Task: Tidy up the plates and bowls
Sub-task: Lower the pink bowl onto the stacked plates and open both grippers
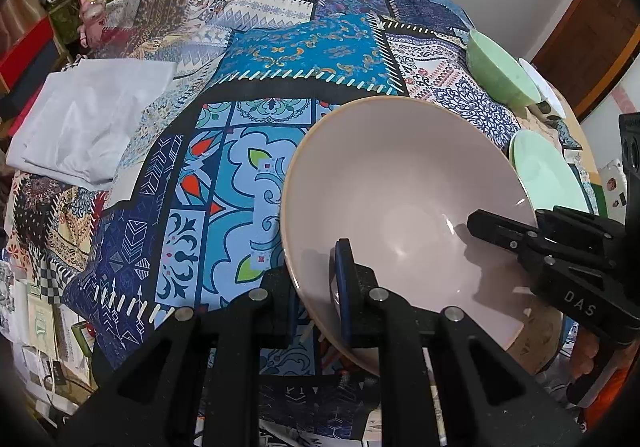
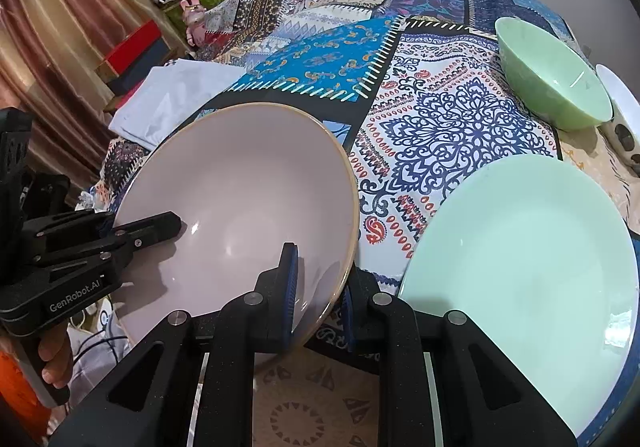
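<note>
Both sets of jaws pinch the rim of one pink bowl (image 1: 404,207), one from each side.

Left gripper (image 1: 320,295) has a blue-padded finger inside the bowl and its mate outside, the wall clamped between them; the right gripper (image 2: 318,295) grips the opposite rim the same way. Tilted between them over the patterned tablecloth (image 2: 440,119), the bowl holds nothing. Just right of it lies an empty green plate (image 2: 528,247); beyond that stands an empty green bowl (image 2: 552,79), a white plate (image 2: 620,91) at its far side.
</note>
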`<state>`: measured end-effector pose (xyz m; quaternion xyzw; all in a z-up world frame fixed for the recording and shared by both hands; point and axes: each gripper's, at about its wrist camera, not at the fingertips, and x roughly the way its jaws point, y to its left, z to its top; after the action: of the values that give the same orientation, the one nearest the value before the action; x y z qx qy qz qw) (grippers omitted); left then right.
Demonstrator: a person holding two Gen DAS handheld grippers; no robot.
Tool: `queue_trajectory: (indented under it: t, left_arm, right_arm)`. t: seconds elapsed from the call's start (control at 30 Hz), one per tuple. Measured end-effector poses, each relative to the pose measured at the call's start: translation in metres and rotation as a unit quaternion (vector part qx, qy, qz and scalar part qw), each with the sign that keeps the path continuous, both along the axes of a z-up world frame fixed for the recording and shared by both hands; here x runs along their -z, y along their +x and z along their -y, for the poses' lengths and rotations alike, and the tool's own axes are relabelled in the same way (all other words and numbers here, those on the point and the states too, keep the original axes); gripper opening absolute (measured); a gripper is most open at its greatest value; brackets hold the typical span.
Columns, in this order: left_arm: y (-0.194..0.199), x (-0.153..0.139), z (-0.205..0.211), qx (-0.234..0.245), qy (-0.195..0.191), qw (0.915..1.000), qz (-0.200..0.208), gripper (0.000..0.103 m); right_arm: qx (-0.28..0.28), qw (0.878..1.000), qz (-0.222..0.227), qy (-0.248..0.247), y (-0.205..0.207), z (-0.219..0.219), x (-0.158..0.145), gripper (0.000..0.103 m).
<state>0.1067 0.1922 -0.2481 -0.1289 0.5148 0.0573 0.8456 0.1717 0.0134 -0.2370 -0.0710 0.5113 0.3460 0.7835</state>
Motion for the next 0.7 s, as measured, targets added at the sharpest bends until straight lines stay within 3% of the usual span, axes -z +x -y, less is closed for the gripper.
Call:
queue_trajectory:
  t: [0.17,0.23,0.4,0.7]
  left_arm:
    - [0.0,-0.004,0.001,0.0,0.004,1.0,-0.005,0.017]
    - [0.0,-0.008,0.001,0.002,0.006,1.0,-0.002,0.023]
    - [-0.005,-0.031,0.001,-0.003,0.028,0.9993,0.026,0.051]
    - [0.0,-0.087,0.022,0.015,0.055,0.9946,0.087,0.072]
  right_arm:
    - [-0.006,1.0,0.01,-0.001,-0.002,0.005,-0.008,0.021]
    - [-0.006,1.0,0.013,0.005,-0.002,0.009,-0.013,0.026]
    - [0.005,0.999,0.037,0.018,-0.001,0.021,-0.03,0.035]
    - [0.046,0.994,0.089,0.047,0.011,0.061,-0.075,0.053]
